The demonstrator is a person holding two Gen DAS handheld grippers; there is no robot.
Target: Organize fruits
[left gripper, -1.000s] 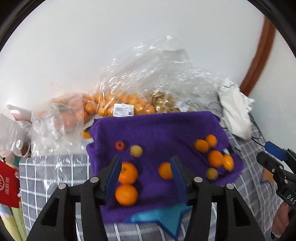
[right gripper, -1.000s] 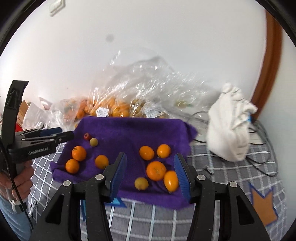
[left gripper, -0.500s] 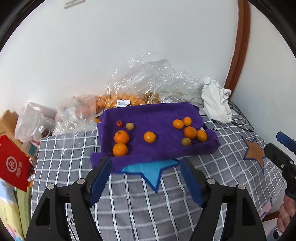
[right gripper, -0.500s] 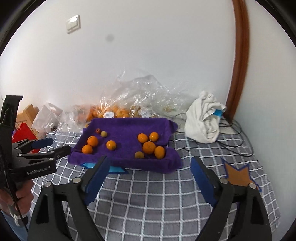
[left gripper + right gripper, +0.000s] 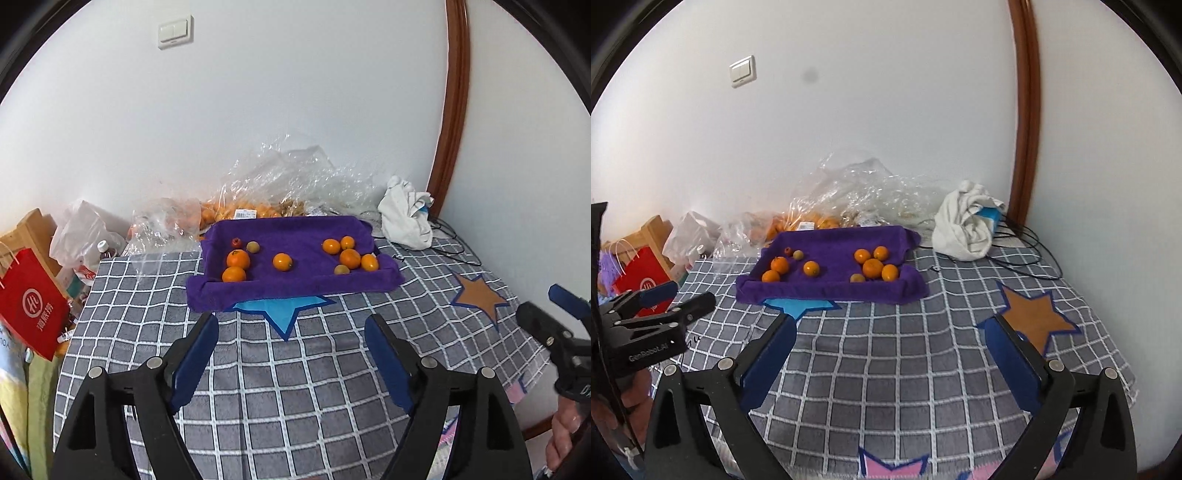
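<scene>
A purple towel [image 5: 295, 284] [image 5: 831, 286] lies on the grey checked cloth, far ahead of both grippers. On its left part lie two oranges [image 5: 238, 258], a small red fruit [image 5: 236, 242] and a small greenish fruit [image 5: 252, 246]; one orange [image 5: 282, 261] [image 5: 811, 268] lies in the middle. On the right lies a cluster of oranges [image 5: 349, 258] [image 5: 873, 267] with a small yellowish fruit [image 5: 341, 270]. My left gripper [image 5: 291, 328] is open and empty. My right gripper [image 5: 890, 325] is open and empty.
Clear plastic bags [image 5: 295, 184] holding oranges lie behind the towel against the wall. A crumpled white cloth [image 5: 406, 218] with cables sits at the back right. A red paper bag [image 5: 31, 306] and boxes stand at the left. Star patches [image 5: 480, 295] mark the checked cloth.
Both grippers have pulled back and up from the towel, and their jaws have opened wider. The fruits have not moved.
</scene>
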